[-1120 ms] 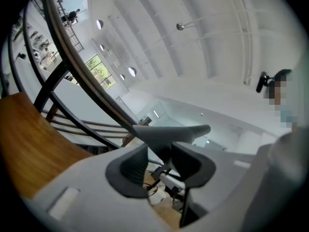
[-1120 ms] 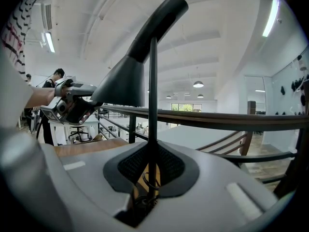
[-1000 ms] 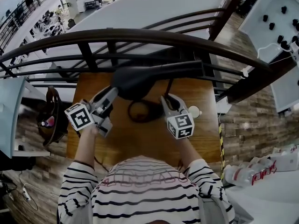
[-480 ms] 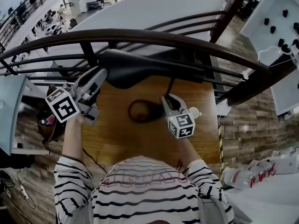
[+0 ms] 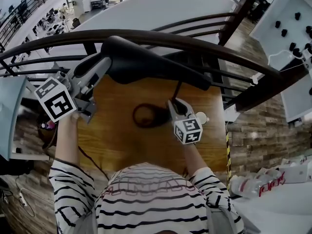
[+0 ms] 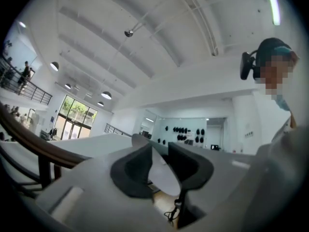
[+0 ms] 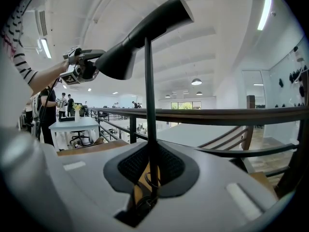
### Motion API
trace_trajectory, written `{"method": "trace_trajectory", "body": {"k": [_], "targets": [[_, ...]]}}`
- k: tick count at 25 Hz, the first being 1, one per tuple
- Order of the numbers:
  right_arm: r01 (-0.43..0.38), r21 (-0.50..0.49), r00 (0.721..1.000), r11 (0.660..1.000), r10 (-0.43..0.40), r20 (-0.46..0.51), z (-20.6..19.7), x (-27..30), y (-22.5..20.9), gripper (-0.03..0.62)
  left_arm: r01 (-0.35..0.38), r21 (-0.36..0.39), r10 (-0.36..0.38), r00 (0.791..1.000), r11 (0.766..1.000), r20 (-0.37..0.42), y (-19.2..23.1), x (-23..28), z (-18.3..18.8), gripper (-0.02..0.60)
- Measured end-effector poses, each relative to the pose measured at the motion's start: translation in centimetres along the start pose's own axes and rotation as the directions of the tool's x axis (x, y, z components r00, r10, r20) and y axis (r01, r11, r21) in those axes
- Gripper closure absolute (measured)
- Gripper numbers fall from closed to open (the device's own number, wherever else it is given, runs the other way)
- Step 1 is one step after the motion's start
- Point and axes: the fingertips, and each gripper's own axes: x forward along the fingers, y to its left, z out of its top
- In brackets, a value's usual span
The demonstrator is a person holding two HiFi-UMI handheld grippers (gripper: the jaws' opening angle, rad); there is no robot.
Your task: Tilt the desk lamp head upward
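- The lamp head (image 5: 146,62) hung over the far side of the desk (image 5: 117,140), just in front of the railing (image 5: 234,52). It sat on top of a thin stem (image 7: 147,81).
- In the right gripper view it slanted, with its wide end low at the left and its narrow end high at the right.
- The left gripper (image 6: 159,153) had the wide end. Its jaws stood narrow and had just been closing, with the pale edge of the lamp head pinched between the pads.
- Taking it at that end, far from the joint on the stem, likely gave the most leverage for swinging it up.
- The right gripper (image 7: 148,151) was low over the desk. Its jaws were nearly together and clamped on the stem.
- That grip probably served as an anchor, so the lamp would neither tip nor slide while the other hand levered the top.
- The tilt looked only partway done, since the wide end was lower than the narrow one.
- More lift from the left hand seemed called for, with care not to knock the railing close behind.
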Motion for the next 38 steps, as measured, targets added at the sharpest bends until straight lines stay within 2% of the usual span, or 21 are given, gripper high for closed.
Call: {"method": "trace_trajectory", "body": {"k": [11,18,23,26,32,38], "targets": [[0.004,0.015,1.000,1.000,-0.004,0.010,0.0,-0.1,0.2,0.549,0.013,0.095,-0.012,1.000,0.995,-0.012,-1.7,1.0,2.8,0.479],[-0.015,0.031,1.000,0.999,0.015,0.000,-0.1,0.0,0.5,0.545,0.004,0.088,-0.007,1.000,0.996,0.028,-1.4,0.4,2.5,0.477],[-0.010,0.086,0.999,0.996,0.013,-0.038,-0.7,0.1,0.2,0.526,-0.037,0.117,0.032,0.998,0.992,0.048,-1.3,0.4,1.9,0.467],[0.006,0.077,0.999,0.997,-0.002,-0.051,-0.7,-0.1,0.5,0.482,-0.054,0.111,0.049,0.998,0.992,0.043,-1.1,-0.2,1.1,0.462],[0.013,0.092,0.999,0.996,-0.009,-0.042,-0.5,-1.2,0.5,0.425,-0.077,0.120,0.072,0.996,0.990,0.045,-1.6,-0.3,-0.4,0.385],[0.016,0.092,0.999,0.996,-0.012,-0.039,-0.5,-3.1,1.8,0.413,-0.115,0.090,0.111,0.993,0.989,0.043,-1.7,-2.0,-2.5,0.361]]}}
